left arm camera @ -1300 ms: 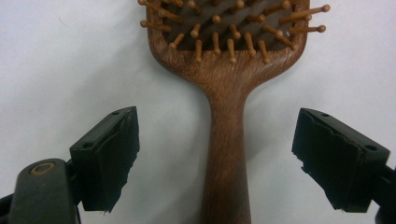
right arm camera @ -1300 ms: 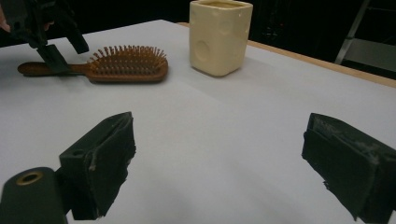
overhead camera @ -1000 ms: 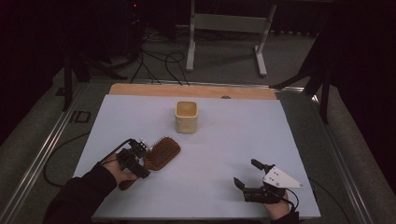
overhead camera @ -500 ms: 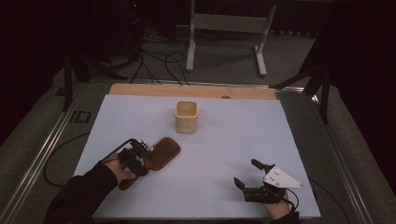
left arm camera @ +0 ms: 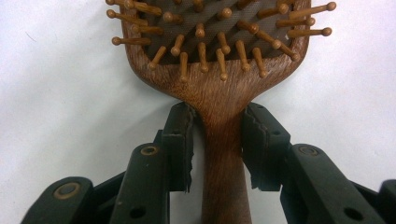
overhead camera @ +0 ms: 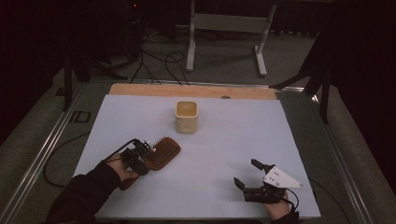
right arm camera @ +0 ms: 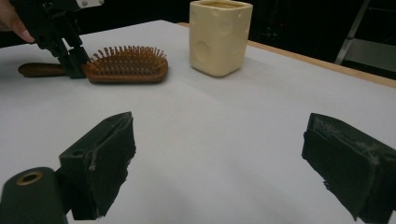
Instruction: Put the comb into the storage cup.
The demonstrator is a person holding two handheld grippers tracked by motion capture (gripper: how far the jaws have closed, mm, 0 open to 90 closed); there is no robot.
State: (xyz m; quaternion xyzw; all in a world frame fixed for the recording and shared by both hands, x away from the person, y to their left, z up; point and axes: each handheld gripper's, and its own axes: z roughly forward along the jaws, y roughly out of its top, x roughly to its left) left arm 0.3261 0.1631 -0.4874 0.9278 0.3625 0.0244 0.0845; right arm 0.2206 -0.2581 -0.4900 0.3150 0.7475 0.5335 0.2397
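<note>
A brown wooden hairbrush [overhead camera: 166, 150] lies bristles up on the white table sheet [overhead camera: 233, 140], left of centre. My left gripper [overhead camera: 144, 158] sits at its neck, and its jaws have just been closing. In the left gripper view both pads [left arm camera: 180, 140] meet the hairbrush [left arm camera: 210, 79] where the handle widens, with a thin gap lower down on the left. My right gripper [overhead camera: 246, 171] rests at the front right, open, nothing between its jaws [right arm camera: 219, 154]. From there I see the hairbrush [right arm camera: 126, 65] and the left gripper [right arm camera: 70, 58] farther off.
A cream square cup [overhead camera: 186, 116] stands upright behind the brush, near the middle back, and shows close ahead in the right gripper view [right arm camera: 219, 37]. A wooden strip [overhead camera: 191, 91] edges the sheet's far side. Cables and a stand's legs [overhead camera: 224, 42] lie beyond.
The left gripper's jaws have closed in around the brush's neck. Neither hand nor the brush has shifted.
</note>
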